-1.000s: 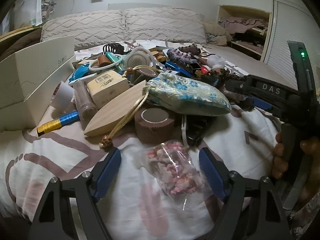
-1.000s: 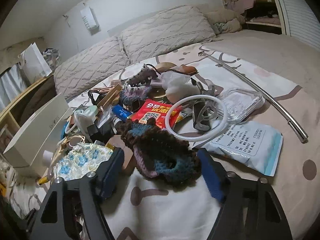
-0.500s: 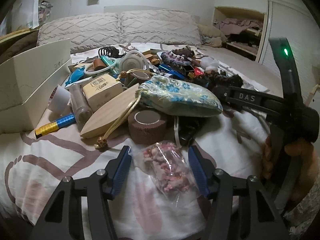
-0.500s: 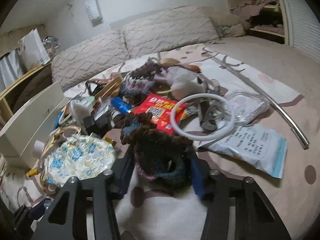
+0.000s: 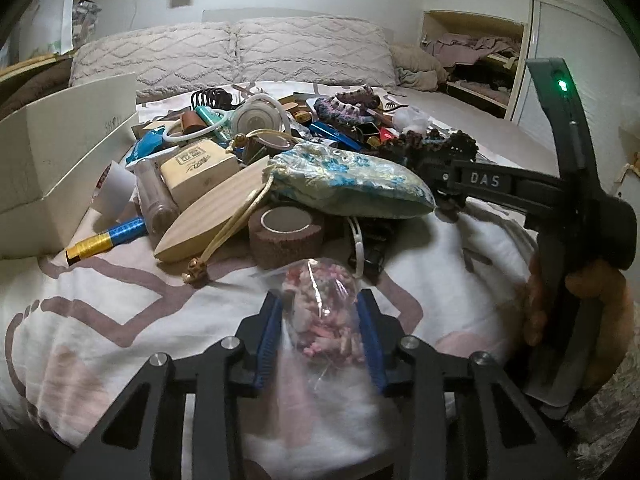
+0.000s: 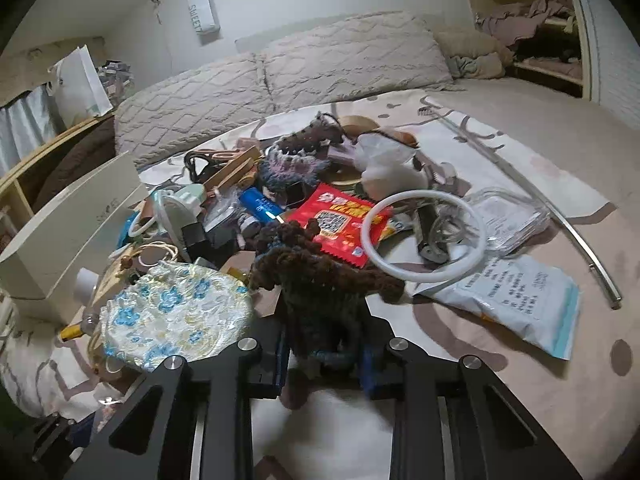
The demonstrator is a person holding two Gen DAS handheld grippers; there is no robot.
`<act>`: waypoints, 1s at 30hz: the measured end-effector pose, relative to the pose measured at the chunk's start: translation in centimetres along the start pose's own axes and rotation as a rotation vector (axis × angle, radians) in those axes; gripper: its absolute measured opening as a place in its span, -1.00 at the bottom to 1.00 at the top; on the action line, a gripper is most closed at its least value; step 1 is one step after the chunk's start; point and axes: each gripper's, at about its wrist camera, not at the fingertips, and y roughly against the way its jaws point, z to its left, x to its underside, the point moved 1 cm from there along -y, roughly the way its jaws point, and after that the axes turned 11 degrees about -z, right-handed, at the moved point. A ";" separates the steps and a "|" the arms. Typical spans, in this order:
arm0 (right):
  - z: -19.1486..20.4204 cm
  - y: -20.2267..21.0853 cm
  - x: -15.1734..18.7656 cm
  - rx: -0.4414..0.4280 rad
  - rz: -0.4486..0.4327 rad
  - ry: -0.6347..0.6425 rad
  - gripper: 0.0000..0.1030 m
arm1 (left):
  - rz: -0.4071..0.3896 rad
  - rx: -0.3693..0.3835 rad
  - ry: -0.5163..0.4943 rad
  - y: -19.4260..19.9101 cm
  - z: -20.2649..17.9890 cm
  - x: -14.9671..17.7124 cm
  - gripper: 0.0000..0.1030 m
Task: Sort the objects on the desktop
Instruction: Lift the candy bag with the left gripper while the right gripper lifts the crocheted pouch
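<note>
**A:** What do the left tongs hold?

**B:** The left tongs (image 5: 318, 322) are closed nearly all the way onto a clear bag of pink bits (image 5: 320, 312), which is pinched between the blue pads and rests on the bed (image 5: 100, 308). To the left of the tongs and farther off lies a blue and gold tube (image 5: 106, 240), beside a white box (image 5: 60, 160). Straight ahead sits a brown tape roll (image 5: 286, 236), with a pale wooden piece (image 5: 216, 214) on its left and a floral drawstring pouch (image 5: 352, 184) just behind it.

**A:** And the right tongs?

**B:** The right tongs (image 6: 322, 350) are closed tight on a dark crocheted piece (image 6: 320, 280), whose lower part is squeezed between the pads while its brown upper part fans out ahead. To their left lies the same floral drawstring pouch (image 6: 176, 316), touching the tongs' frame. Ahead and slightly right is a red snack packet (image 6: 340, 220), with a white ring (image 6: 424, 236) overlapping its right edge. Farther right a white printed packet (image 6: 516, 300) lies flat on the bed, and a long metal rod (image 6: 560, 220) runs beyond it.
</note>
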 end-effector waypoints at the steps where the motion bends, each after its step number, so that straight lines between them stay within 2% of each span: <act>1: -0.1 0.1 -0.1 -0.002 -0.004 -0.003 -0.48 | -0.001 -0.001 0.004 0.0 0.0 0.0 -0.31; 6: -0.8 0.8 -0.5 -0.005 -0.023 -0.038 -0.50 | -0.004 0.001 0.027 0.1 0.3 -0.2 -0.46; 20: -3.2 3.9 -2.8 0.057 -0.115 -0.093 -0.54 | -0.028 -0.003 0.048 0.7 0.7 -0.7 -0.58; 30: -2.1 6.9 -4.4 0.000 -0.189 -0.082 -0.57 | -0.064 -0.012 0.053 1.6 1.1 -1.3 -0.59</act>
